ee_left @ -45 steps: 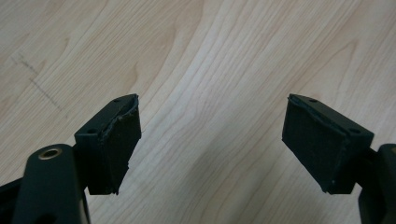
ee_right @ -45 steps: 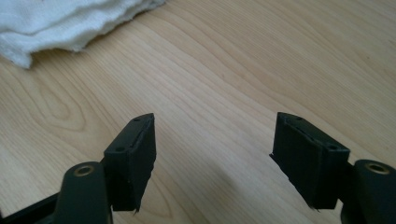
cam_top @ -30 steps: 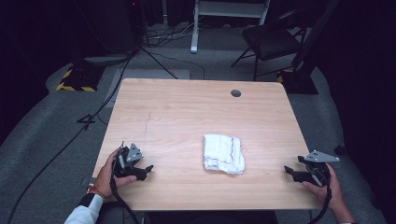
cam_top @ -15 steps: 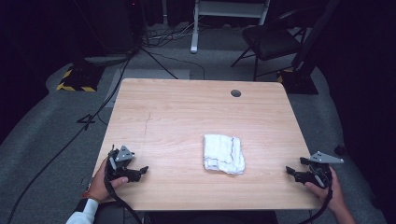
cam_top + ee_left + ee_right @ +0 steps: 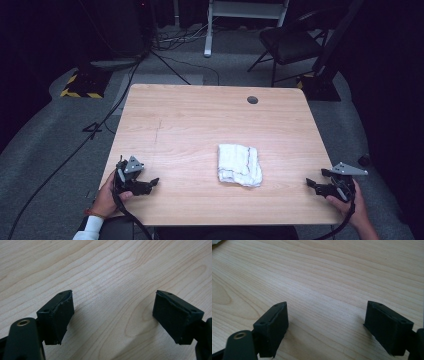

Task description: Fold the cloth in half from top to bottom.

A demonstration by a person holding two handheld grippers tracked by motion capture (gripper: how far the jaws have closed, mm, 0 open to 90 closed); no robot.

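A folded white cloth [image 5: 239, 164] lies flat on the wooden table [image 5: 200, 125], a little right of the middle and toward the front. My left gripper [image 5: 152, 183] rests low over the front left corner, held by a hand, and points right toward the cloth. In the left gripper view the left gripper [image 5: 112, 315] stands open with bare wood between its jaws. My right gripper [image 5: 311, 183] sits at the front right edge and points left. The right gripper [image 5: 325, 325] is also open over bare wood, with a corner of the cloth [image 5: 217, 242] at the top left.
A round cable hole [image 5: 252, 100] sits near the table's far edge. Beyond the table stand a dark chair [image 5: 290, 45] and a white stand [image 5: 245, 15], with cables [image 5: 100, 125] running across the grey floor on the left.
The left hand and its gripper have drawn back slightly toward the front left corner. The right gripper has shifted a little toward the front edge. The cloth has not moved.
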